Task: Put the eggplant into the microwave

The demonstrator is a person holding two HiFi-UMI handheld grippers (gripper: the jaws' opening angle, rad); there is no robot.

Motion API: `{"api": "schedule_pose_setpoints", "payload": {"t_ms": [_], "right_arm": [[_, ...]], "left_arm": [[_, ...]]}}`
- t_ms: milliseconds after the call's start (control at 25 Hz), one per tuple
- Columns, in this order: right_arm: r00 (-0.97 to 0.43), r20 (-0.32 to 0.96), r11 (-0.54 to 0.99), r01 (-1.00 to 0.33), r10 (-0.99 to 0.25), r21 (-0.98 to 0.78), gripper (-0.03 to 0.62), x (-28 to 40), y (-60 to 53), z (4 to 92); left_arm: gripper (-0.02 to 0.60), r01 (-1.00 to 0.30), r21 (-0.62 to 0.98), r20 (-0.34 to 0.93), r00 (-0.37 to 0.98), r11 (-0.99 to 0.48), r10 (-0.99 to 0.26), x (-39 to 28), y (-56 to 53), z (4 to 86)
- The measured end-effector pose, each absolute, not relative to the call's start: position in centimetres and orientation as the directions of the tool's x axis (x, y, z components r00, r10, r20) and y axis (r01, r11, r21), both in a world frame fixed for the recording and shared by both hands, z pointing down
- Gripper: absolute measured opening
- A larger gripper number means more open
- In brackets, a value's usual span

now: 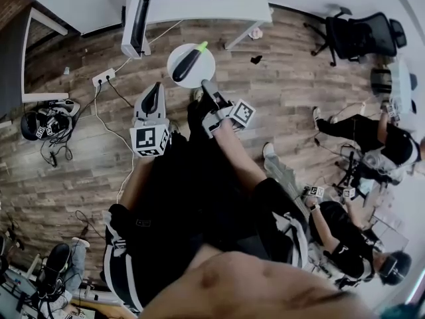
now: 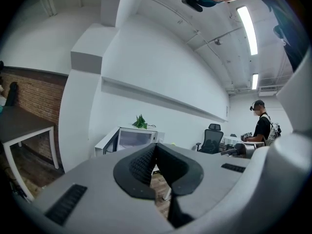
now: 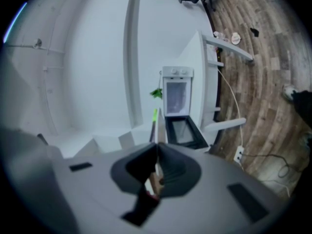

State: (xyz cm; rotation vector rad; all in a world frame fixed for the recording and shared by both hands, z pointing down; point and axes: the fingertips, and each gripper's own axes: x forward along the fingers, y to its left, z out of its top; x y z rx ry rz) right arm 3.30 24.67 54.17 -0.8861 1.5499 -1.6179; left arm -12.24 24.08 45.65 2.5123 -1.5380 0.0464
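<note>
A dark eggplant (image 1: 186,63) with a green stem lies on a round white plate (image 1: 201,70) carried above the floor. My right gripper (image 1: 208,87) is shut on the plate's near rim. In the right gripper view the plate (image 3: 156,126) shows edge-on between the jaws, with the green stem (image 3: 154,116) beyond. The microwave (image 3: 176,97) stands ahead on a white table (image 1: 199,12), its door (image 1: 136,18) swung open. My left gripper (image 1: 152,100) is beside the plate, shut and empty (image 2: 156,147), pointing toward the microwave (image 2: 130,139).
A power strip (image 1: 103,78) and cables lie on the wooden floor at left. A black office chair (image 1: 358,35) stands far right. Other people (image 1: 372,138) sit or stand at right. A small plant (image 2: 140,122) rests on the microwave.
</note>
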Motion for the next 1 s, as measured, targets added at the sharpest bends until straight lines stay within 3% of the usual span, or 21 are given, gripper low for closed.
{"api": "schedule_pose_setpoints", "payload": {"t_ms": [1000], "right_arm": [[-0.607,-0.017,0.003,0.025,-0.794,-1.000,0.037,10.3,6.2,53.8]], "left_arm": [[0.032,-0.928,0.143,0.128,0.363,-0.345,-0.923,-5.0,5.9,44.6]]}}
